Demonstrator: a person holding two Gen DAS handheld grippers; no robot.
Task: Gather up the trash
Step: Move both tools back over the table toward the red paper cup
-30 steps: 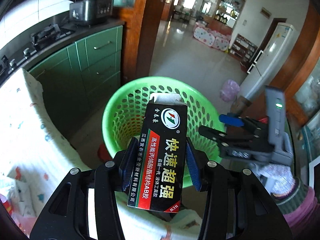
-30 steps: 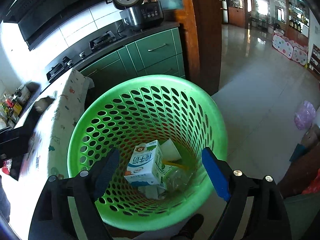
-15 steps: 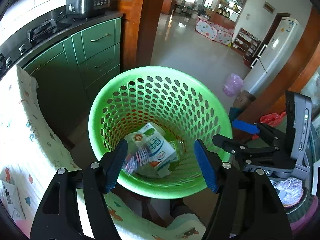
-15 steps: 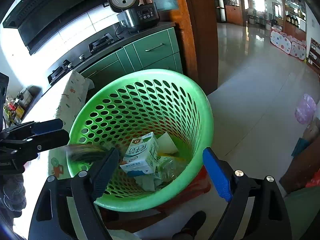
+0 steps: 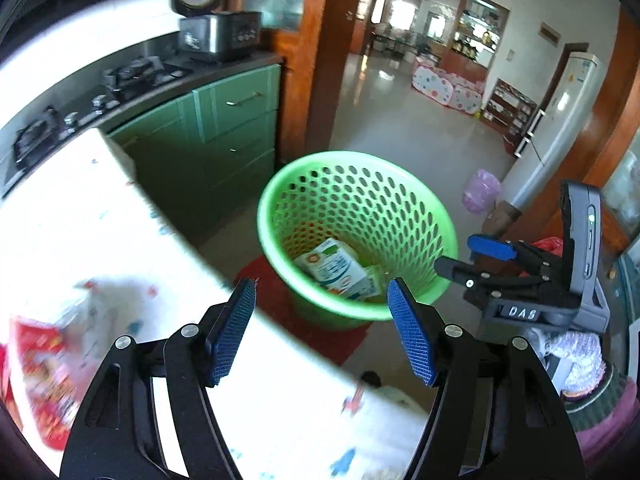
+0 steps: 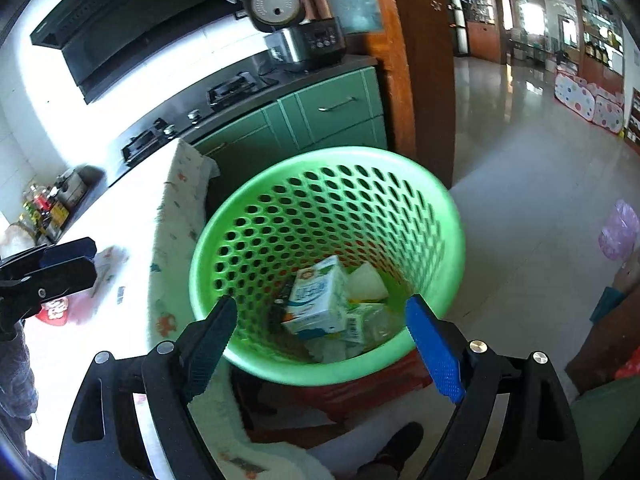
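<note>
having dropped the black box, left gripper [image 5: 322, 328] gapes empty beside basket [image 5: 424, 200].

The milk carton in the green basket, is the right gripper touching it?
Apart. In the right wrist view the right gripper is opening with nothing between its jaws, while the milk carton lies down inside the green basket.

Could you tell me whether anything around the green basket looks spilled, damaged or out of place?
Nothing stands out. The green basket stands upright, with the milk carton and other trash lying inside it; none is visible on the floor beside it.
</note>
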